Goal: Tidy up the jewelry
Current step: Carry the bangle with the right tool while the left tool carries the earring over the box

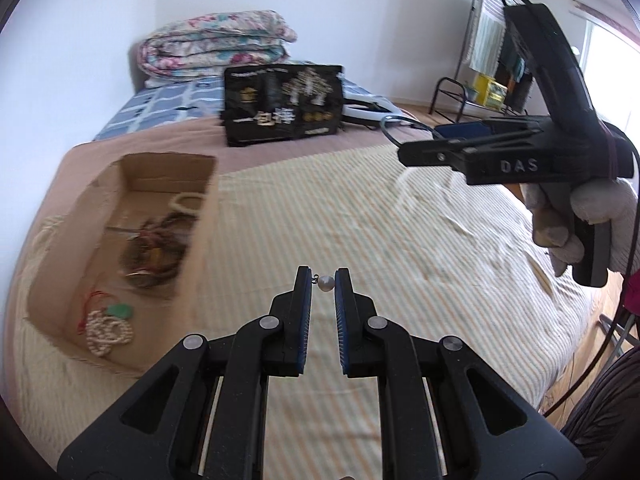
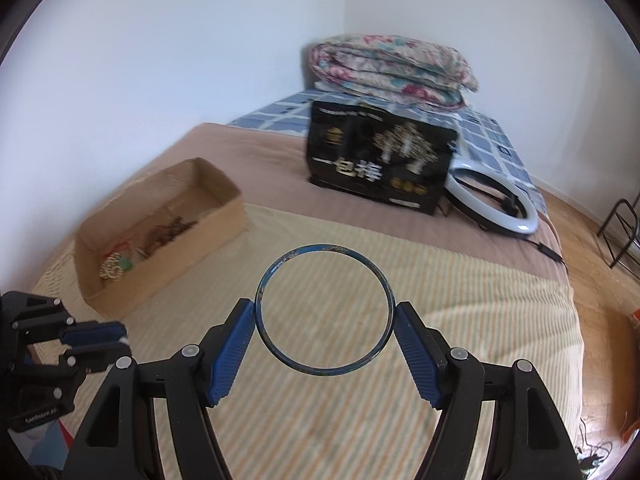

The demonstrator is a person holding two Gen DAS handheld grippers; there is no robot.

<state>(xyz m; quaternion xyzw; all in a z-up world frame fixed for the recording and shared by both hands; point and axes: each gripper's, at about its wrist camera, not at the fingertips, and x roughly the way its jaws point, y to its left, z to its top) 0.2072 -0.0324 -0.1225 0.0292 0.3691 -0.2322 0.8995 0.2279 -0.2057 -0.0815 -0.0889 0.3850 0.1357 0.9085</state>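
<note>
The left gripper (image 1: 323,280) has its jaws pinching a small pearl earring (image 1: 325,282) at lower centre. The right gripper (image 2: 325,314) has its jaws clamped across a blue bangle (image 2: 382,276). Both hang above the striped bed (image 2: 460,300); the cardboard box (image 1: 80,220) of jewelry lies at left.

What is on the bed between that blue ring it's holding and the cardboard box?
Nothing: in the right wrist view only bare striped bedcover lies between the blue bangle, held in the right gripper, and the cardboard box.
</note>
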